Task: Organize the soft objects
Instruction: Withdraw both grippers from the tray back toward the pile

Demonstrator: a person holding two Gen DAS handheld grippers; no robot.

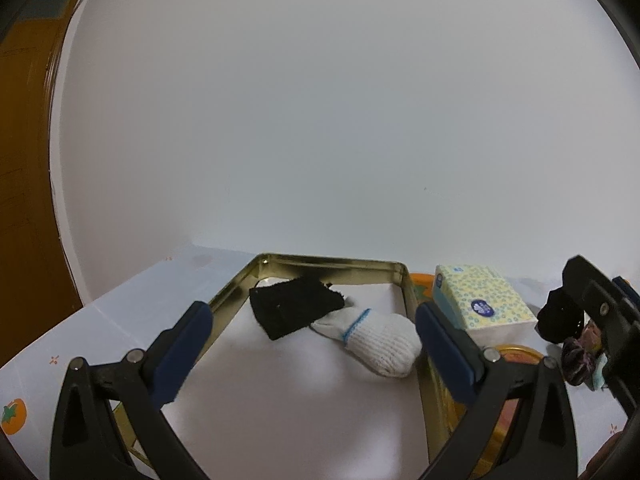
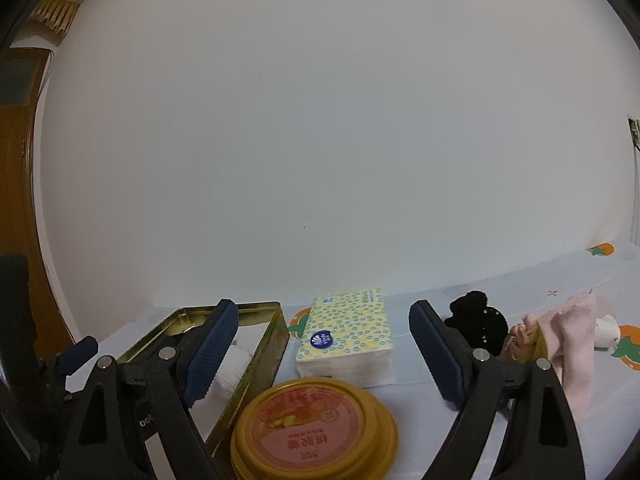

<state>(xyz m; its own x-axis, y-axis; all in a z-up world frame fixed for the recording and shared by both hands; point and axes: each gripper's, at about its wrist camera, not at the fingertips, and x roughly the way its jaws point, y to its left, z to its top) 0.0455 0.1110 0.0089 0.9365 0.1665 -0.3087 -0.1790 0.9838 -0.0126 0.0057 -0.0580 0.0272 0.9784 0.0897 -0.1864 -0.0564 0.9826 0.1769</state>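
Tin (image 1: 256,280): gold tray on the worktop's left, already holding a black cloth (image 1: 294,306) and white sock (image 1: 376,336).
Left gripper (image 1: 314,354): jaws released, empty, over the tin.
Tissue pack (image 2: 348,334): outside, beside the tin.
Right gripper (image 2: 324,354): jaws released, empty.
Remaining: black scrunchie (image 2: 478,326) and pink cloth (image 2: 568,332), far right, crumpled.

Black-framed hand-held gripper (image 2: 324,356) with ribbed navy-blue pads (image 2: 212,354), silver rivets.
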